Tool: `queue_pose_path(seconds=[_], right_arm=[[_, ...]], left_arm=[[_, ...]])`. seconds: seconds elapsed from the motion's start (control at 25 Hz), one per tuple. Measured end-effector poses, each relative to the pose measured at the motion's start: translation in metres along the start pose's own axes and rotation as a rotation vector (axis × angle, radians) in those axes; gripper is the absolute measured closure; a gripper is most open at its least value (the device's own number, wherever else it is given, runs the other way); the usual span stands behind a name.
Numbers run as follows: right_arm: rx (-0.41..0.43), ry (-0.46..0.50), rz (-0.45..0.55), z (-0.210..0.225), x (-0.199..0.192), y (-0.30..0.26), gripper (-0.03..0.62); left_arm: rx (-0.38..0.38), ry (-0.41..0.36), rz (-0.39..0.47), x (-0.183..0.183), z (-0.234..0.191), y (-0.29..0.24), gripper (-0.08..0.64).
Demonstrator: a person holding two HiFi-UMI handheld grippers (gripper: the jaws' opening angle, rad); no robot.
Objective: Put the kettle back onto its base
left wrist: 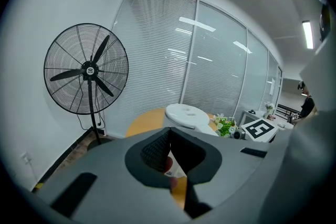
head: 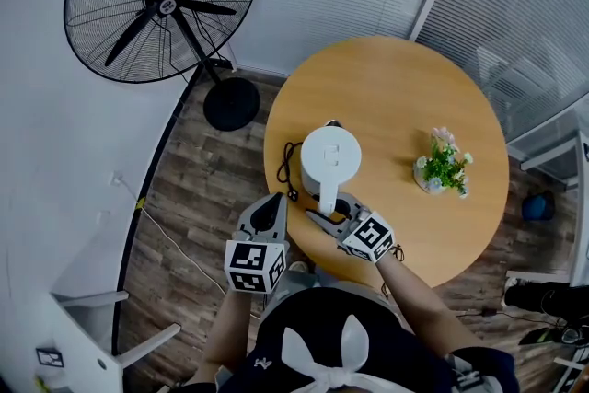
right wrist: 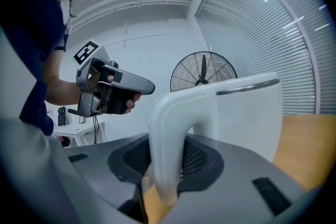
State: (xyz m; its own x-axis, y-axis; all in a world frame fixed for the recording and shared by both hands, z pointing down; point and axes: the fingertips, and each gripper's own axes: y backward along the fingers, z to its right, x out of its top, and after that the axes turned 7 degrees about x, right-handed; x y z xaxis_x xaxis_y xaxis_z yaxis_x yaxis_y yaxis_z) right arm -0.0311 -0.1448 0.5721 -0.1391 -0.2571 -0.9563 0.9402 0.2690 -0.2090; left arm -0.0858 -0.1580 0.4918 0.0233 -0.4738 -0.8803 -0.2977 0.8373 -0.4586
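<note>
A white kettle [head: 329, 156] stands upright near the front edge of the round wooden table [head: 405, 78]. A black cord [head: 290, 168] lies coiled at its left. No base shows apart from the kettle, and what lies under it is hidden. My right gripper [head: 324, 214] is shut on the kettle's curved handle [right wrist: 168, 134], which fills the gap between the pads. My left gripper [head: 274, 201] hovers to the kettle's left, off the table's edge. Its jaws meet at the tip [left wrist: 169, 131] with nothing between them. The kettle's lid [left wrist: 186, 114] shows beyond them.
A small pot of flowers [head: 444, 166] sits on the table to the kettle's right. A large black standing fan [head: 161, 0] with a round foot [head: 230, 103] stands on the wooden floor at the far left. White furniture [head: 92, 336] is at the lower left.
</note>
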Motion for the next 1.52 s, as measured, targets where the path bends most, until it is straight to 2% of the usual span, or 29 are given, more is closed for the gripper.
queue_pose_path(seconds=[0.24,0.32,0.4,0.76,0.92,1.12,1.52], right_arm=[[-0.011,-0.023,-0.007,-0.003,0.001,0.002,0.449],[-0.011,-0.035,-0.002,-0.006,0.0,0.001,0.401],[-0.019,-0.042,-0.007,-0.006,0.0,0.0,0.385],[-0.061,-0.049,-0.011,-0.003,-0.002,0.001,0.376],[-0.071,-0.101,-0.086,0.0,-0.019,0.01,0.376],[-0.077,-0.095,-0.058,-0.005,-0.011,0.018,0.376],[-0.167,-0.119,-0.017,0.001,0.004,0.053,0.379]], left_arm=[[-0.003,-0.001,0.009,0.001,0.003,0.003,0.538],[0.0,-0.001,0.013,0.002,0.002,0.004,0.538],[0.003,0.001,0.015,0.003,0.0,0.005,0.538],[-0.01,-0.003,0.019,0.003,0.006,0.007,0.538],[-0.036,-0.01,0.026,0.007,0.016,0.006,0.538],[-0.048,-0.016,0.024,0.006,0.023,0.004,0.538],[-0.043,-0.015,0.038,0.008,0.023,0.009,0.538]])
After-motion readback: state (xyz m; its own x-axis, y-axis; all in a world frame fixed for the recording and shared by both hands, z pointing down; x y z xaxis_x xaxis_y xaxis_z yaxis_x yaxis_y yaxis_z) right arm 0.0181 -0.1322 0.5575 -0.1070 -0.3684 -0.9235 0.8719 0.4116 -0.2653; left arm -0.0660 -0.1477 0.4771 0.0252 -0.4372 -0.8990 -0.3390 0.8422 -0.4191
